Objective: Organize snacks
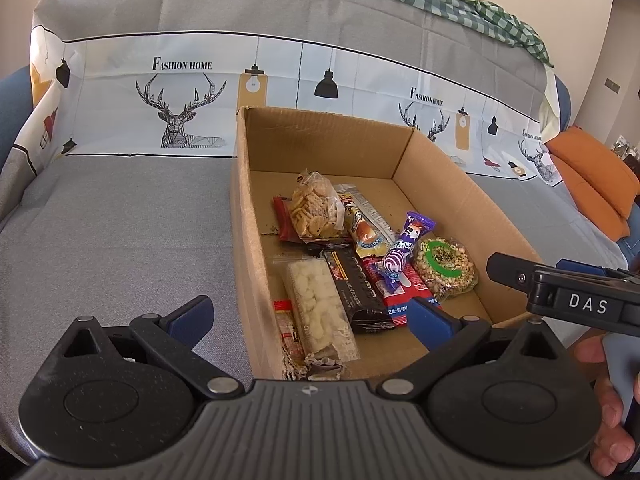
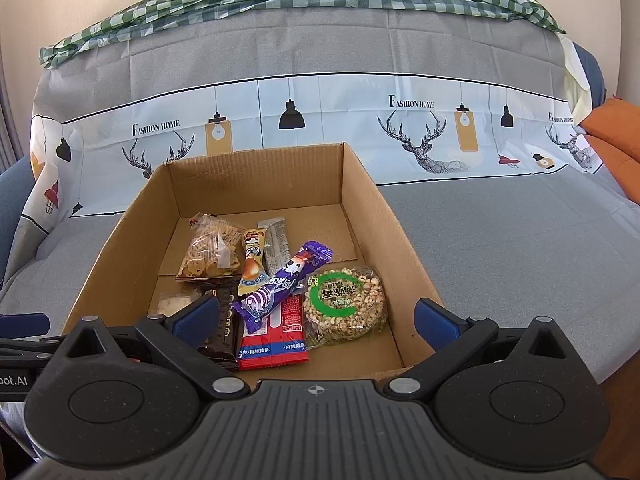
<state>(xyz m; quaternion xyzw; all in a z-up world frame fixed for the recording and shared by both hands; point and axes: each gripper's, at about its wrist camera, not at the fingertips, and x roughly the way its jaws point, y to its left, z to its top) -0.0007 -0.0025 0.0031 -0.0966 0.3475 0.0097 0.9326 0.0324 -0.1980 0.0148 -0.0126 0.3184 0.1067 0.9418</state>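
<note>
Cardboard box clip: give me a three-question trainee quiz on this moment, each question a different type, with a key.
1. True or false: the purple candy wrapper lies on top of the red packet.
2. Multiple choice: the round green-labelled puffed-grain cake sits where in the cardboard box, seen from the right wrist view? A) far left corner B) near right part C) outside the box
3. Fill in: both the left claw and the right claw are ____ and hold nothing.

Key: 1 true; 2 B; 3 open
</note>
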